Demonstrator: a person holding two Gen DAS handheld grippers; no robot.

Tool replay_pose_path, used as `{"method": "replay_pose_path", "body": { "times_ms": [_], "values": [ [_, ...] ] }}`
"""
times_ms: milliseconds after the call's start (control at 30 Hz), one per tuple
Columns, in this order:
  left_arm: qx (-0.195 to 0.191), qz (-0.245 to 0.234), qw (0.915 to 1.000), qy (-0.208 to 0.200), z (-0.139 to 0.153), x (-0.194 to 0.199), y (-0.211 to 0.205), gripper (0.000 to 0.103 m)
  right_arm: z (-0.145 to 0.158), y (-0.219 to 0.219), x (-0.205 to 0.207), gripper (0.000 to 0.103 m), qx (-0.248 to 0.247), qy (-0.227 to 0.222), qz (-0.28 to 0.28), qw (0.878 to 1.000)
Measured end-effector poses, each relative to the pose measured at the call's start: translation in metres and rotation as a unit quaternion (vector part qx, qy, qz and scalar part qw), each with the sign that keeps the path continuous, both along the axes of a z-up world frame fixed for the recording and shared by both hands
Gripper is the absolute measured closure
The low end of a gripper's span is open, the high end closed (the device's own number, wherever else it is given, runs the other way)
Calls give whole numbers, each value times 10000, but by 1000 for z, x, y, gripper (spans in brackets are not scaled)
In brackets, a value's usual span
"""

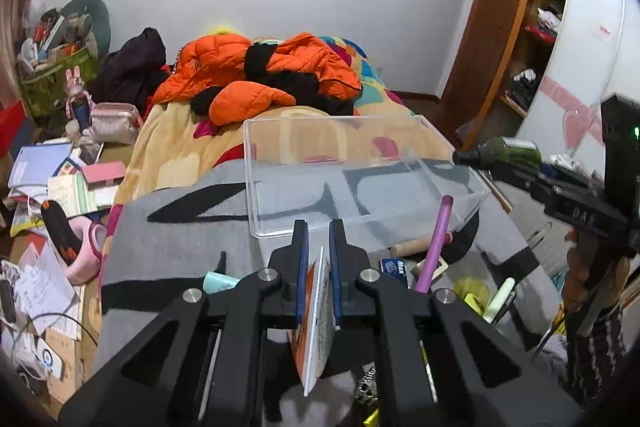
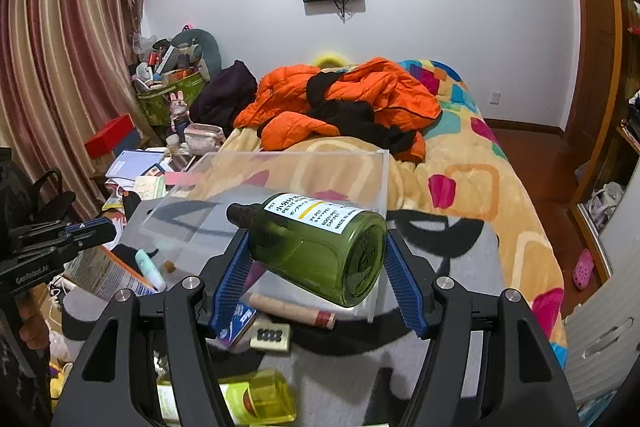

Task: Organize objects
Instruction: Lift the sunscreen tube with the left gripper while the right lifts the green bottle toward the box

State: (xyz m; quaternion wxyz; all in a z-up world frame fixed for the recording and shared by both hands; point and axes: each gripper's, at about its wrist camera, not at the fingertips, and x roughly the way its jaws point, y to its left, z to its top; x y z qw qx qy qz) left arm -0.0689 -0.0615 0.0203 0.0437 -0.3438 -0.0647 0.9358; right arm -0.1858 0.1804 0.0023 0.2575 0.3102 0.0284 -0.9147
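With the clear bin (image 1: 360, 163) lying empty, the left gripper (image 1: 319, 259) is pinching a booklet (image 1: 316, 323), the right gripper (image 2: 316, 259) is clamping a green bottle (image 2: 320, 247), and clutter is waiting

Clear plastic box (image 1: 360, 171) sits open-topped and empty, room to drop in. Clutter crowds its near wall: purple tube (image 1: 434, 243), wooden roller (image 2: 292, 309), yellow bottle (image 2: 260, 397).

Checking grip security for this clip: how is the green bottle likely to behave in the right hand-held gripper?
The green bottle looks smooth, round plastic, so it may slip or twist between the pads of the right hand-held gripper. It lies tilted sideways and appears empty, so probably light. Set down sideways, it would likely roll.
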Motion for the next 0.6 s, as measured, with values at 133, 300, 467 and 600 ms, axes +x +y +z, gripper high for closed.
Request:
{"method": "replay_pose_path", "body": {
  "times_ms": [133, 300, 467, 600],
  "values": [
    [208, 11, 9990, -398, -15, -7, -7, 86, -1, -7, -13, 41, 83, -31, 50, 9999],
    [217, 35, 9963, -830, -48, -7, -9, 74, -3, -19, -34, 41, 159, -170, 163, 9996],
    [261, 65, 9957, -882, -65, 4, -7, 69, -12, -32, -50, 41, 287, -338, 297, 9986],
    [309, 115, 9963, -796, -64, 10, -5, 70, -21, -43, -61, 41, 343, -561, 409, 9970]
  ]
}}
